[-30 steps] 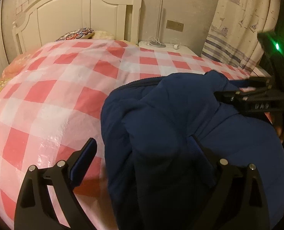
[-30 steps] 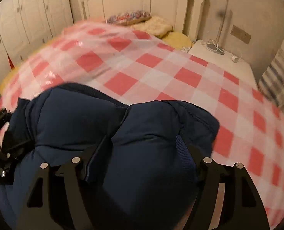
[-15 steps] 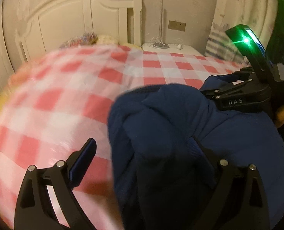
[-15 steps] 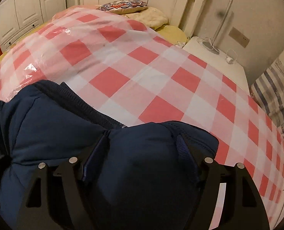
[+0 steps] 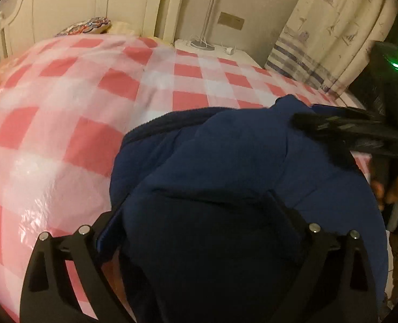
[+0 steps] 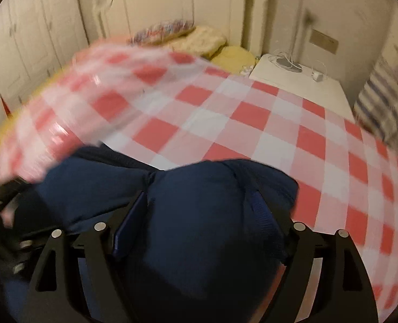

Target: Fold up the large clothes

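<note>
Our left gripper (image 5: 199,231) has slid a little to the side since a second ago, so the white headboard (image 5: 72,8) sits further left in its view. The right-hand view has gone blurry on its left side. Our right gripper (image 6: 199,215) is opening its jaws wider than before, and a fat lump of the puffy dark blue jacket (image 5: 226,167) is between them; the blue pads (image 6: 130,228) look like they just touch the cloth, not squeeze it.

We work on a bed with a shiny pink and white checked cover (image 5: 64,94). A patterned pillow (image 5: 84,27) lies at the head edge by the headboard. A white bedside table (image 6: 295,83) with a lamp stand (image 5: 208,13) and a cable stands past the bed's far corner, and a curtain with boats and stripes (image 5: 333,27) hangs on the right. White cupboard doors (image 6: 29,40) are along the left wall.

The jacket lies bunched up near the foot edge of the bed, thick and rumpled, with a ribbed hem (image 5: 172,119) curling along its far side. Our left gripper stands wide around another lump of it; we cannot tell if it squeezes.
</note>
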Demonstrator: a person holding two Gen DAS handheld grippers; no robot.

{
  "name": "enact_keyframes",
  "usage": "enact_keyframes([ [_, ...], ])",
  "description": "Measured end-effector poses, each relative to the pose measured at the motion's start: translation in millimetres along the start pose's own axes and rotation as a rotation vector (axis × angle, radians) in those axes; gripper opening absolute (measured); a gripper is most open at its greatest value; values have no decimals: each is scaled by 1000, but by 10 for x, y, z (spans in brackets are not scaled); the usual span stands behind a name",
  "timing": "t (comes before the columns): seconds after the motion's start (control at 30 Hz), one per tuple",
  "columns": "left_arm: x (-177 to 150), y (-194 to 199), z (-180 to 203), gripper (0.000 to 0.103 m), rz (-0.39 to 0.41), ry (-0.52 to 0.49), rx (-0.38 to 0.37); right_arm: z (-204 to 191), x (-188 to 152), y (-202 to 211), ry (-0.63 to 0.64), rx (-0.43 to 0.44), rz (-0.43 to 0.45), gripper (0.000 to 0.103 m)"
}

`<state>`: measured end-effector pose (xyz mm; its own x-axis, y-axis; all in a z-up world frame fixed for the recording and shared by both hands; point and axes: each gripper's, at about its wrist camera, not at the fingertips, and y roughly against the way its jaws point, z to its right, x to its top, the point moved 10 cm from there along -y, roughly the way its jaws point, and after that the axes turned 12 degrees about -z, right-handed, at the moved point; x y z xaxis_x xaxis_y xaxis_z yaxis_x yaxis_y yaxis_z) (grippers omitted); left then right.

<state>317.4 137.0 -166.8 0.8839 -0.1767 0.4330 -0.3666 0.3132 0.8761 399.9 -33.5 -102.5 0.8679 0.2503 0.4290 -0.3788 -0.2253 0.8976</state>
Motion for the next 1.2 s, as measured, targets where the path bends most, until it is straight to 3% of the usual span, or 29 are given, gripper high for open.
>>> enact_keyframes([
  [0.13, 3, 5, 31, 97, 20, -9, 45, -131, -288, 582, -2, 62, 148, 78],
  [0.2, 1, -5, 24, 98, 27, 0, 34, -270, -576, 823, 24, 92, 210, 84],
  [0.23, -2, 11, 17, 98, 31, 4, 28, -339, -729, 870, 42, 96, 225, 93],
  [0.27, -6, 20, -1, 98, 33, 8, 23, -451, -960, 813, 79, 93, 214, 94],
  [0.3, 0, 10, -7, 99, 33, 14, 22, -560, -1170, 601, 128, 76, 132, 93],
  [0.33, -6, 7, -21, 101, 28, 17, 29, -583, -1280, 498, 125, 67, 127, 94],
  [0.37, -15, 14, -20, 101, 29, 17, 30, -544, -1313, 482, 79, 104, 155, 95],
  [0.43, -21, 85, -24, 101, 47, 19, 53, -497, -1290, 464, 41, 168, 119, 96],
  [0.5, -69, 249, -78, 101, 54, 49, 88, -498, -1286, 525, 37, 163, 66, 96],
  [0.57, -174, 499, -145, 100, 71, 112, 27, -532, -1332, 628, 46, 176, 53, 96],
  [0.63, -303, 738, -228, 100, 90, 166, -67, -556, -1427, 741, 38, 248, 58, 96],
  [0.7, -478, 861, -282, 100, 66, 190, -136, -498, -1516, 781, -3, 287, 70, 97],
  [0.8, -708, 827, -193, 100, 1, 180, -241, -414, -1660, 753, -91, 394, 65, 97],
  [0.97, -987, 533, -116, 101, -71, 197, -333, -456, -1772, 683, -146, 526, 24, 99],
  [1.1, -1089, 412, -94, 101, -111, 261, -482, -568, -1828, 623, -137, 523, -18, 99],
  [1.2, -1148, 445, -90, 101, -110, 261, -535, -577, -1865, 623, -126, 532, -59, 99],
])
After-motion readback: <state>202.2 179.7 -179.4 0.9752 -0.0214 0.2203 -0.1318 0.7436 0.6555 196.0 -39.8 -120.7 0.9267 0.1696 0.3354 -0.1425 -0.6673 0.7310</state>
